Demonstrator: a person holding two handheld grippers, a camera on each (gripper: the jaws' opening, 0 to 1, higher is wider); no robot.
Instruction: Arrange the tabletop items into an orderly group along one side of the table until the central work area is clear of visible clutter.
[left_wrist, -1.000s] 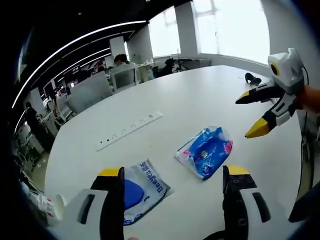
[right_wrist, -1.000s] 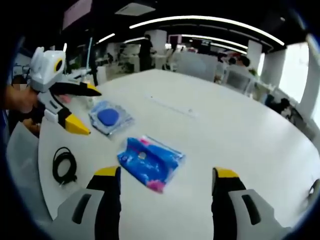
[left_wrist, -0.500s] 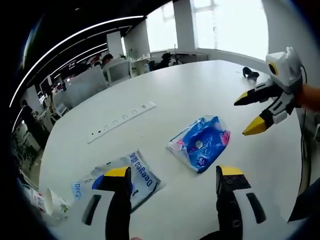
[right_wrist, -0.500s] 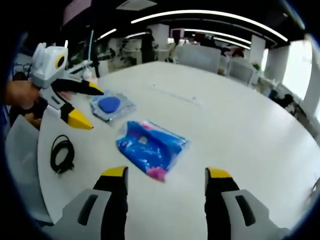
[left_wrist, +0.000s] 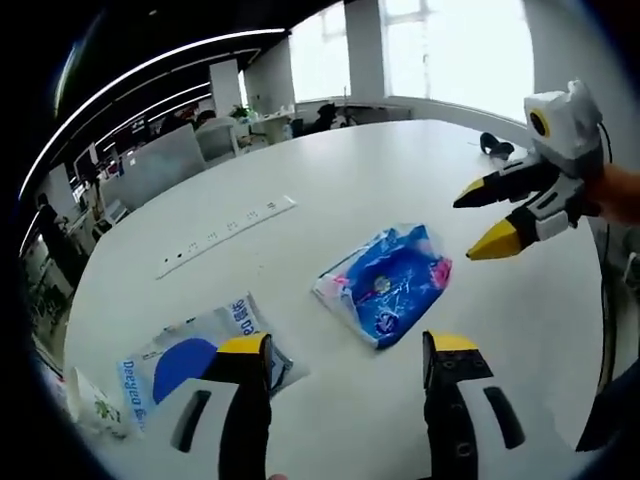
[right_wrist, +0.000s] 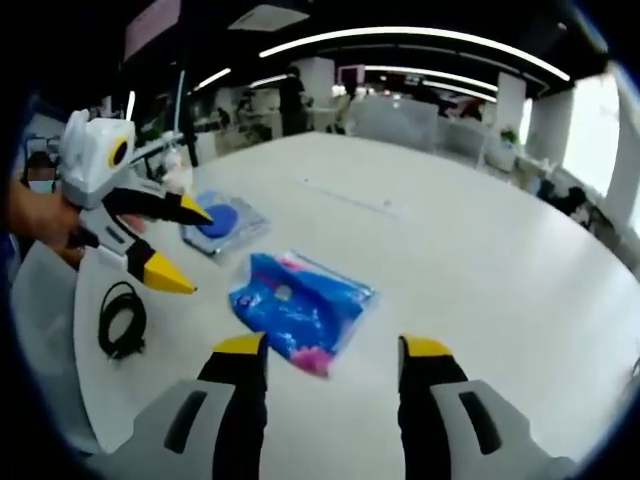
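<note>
The broad white table (left_wrist: 400, 180) is smooth and rounded at its edge; a long flat white power strip (left_wrist: 228, 235) lies toward its far side. Near the middle lies a crinkled, glossy blue and pink packet (left_wrist: 383, 284), soft and roughly rectangular; beside it, well apart, a flat white pouch (left_wrist: 190, 355) with a blue round patch and blue lettering; a coiled black cable (right_wrist: 121, 320) rests near the table's edge. The left gripper (left_wrist: 345, 350) hovers just short of the packet, yellow-tipped jaws spread and empty; the right gripper (right_wrist: 321, 350) hovers likewise, jaws apart, holding nothing.
</note>
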